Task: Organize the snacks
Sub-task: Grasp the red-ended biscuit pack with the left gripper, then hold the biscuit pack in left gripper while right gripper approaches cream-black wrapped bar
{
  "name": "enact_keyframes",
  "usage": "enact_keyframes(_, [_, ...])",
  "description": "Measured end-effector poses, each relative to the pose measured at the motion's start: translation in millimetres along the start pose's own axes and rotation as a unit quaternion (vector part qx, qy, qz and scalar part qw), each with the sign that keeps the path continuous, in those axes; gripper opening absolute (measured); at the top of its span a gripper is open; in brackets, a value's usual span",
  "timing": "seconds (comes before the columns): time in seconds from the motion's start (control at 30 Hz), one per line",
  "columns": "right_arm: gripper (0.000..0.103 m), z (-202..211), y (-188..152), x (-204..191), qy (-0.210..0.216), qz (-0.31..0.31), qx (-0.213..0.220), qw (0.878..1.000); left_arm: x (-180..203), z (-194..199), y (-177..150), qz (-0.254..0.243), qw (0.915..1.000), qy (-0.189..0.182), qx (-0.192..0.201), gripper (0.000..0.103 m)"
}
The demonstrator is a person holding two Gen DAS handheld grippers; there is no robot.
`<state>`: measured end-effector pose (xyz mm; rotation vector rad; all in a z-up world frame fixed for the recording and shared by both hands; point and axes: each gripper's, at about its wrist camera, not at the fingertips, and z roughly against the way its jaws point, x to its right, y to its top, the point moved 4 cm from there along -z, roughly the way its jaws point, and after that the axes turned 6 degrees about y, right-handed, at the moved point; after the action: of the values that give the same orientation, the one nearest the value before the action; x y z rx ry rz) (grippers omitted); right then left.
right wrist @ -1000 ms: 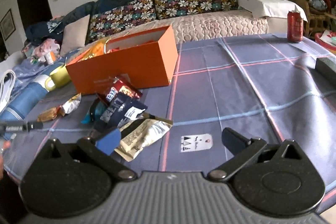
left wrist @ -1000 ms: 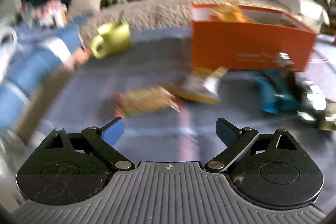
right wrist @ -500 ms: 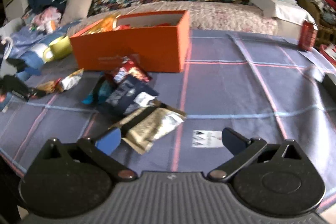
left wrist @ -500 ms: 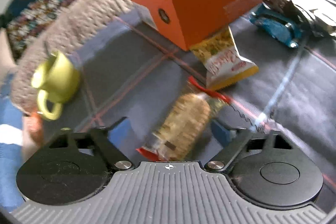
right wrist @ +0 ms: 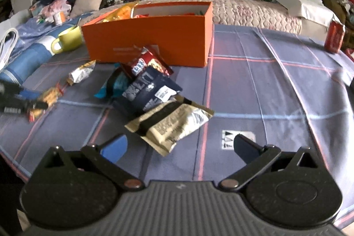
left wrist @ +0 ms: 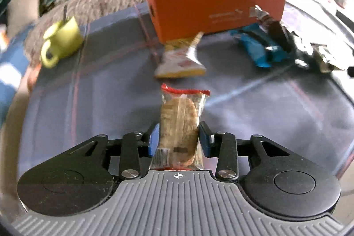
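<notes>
Your left gripper (left wrist: 178,138) is closing on the clear cracker packet (left wrist: 180,125), whose sides already sit against the blue pads; the packet's long axis runs straight out along the fingers toward 12 o'clock, its red crimped end farthest from you. The orange box (left wrist: 216,8) lies beyond at 12 to 1 o'clock, already holding some yellow-orange wrappers, with a yellow-and-white pouch (left wrist: 180,59) lying on the table between packet and box; you will probably need to lift over that pouch to reach the box's open top. Your right gripper (right wrist: 179,145) stands wide open with nothing between its fingers; just ahead at 12 o'clock lies a gold-and-black bag (right wrist: 170,123), its long axis slanting from 7 to 1 o'clock, so your right hand is the nearer one for it. Behind it sits a dark navy bag (right wrist: 150,90) with a white label and large pale lettering too blurred to read; the box's side carries faint print, also unreadable.
</notes>
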<state>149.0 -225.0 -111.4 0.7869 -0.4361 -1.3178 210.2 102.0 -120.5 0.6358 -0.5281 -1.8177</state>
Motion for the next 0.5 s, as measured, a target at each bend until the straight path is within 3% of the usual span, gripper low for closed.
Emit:
enact_keyframes(0.23, [0.102,-7,4,0,0.018,-0.014,0.008,1.000,49,2,6,0.102,0.9947,-0.004,0.001,0.009])
enact_keyframes(0.33, [0.102,-14,11,-1,0.028,-0.023,0.024,0.999,59,1,9,0.119,0.9928,0.018,0.003,0.013])
enact_keyframes(0.5, [0.102,-48,21,15,-0.010,-0.023,0.022,0.999,68,3,7,0.102,0.9944,0.026,0.001,0.023])
